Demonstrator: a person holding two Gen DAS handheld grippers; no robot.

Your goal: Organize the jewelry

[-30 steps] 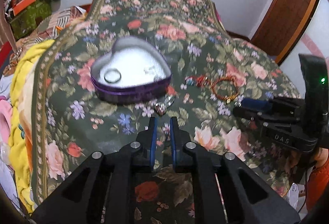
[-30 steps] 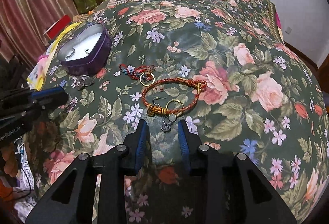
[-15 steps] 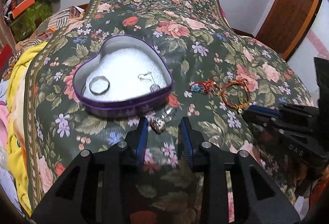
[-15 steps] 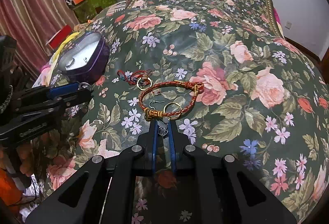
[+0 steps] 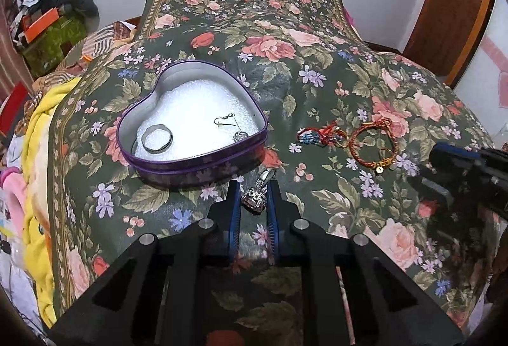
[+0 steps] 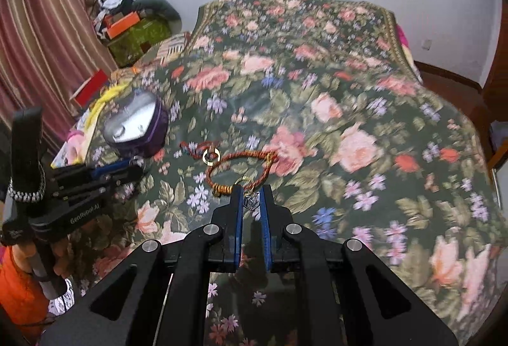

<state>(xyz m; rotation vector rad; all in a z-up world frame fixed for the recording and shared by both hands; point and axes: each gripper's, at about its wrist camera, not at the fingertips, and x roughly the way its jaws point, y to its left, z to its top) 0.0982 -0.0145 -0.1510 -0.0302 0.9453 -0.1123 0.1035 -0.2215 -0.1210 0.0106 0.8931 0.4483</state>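
Left hand-held gripper straddling sparkly silver pendant ring, contact unclear; beside purple heart-shaped tin for short transfer. Right hand-held gripper pinching small silver heart charm.

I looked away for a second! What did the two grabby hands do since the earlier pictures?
The left gripper moved in and narrowed its fingers around the gem ring beside the heart tin. The right gripper closed on the small silver charm by the braided bracelet. The tin and its contents stayed put.
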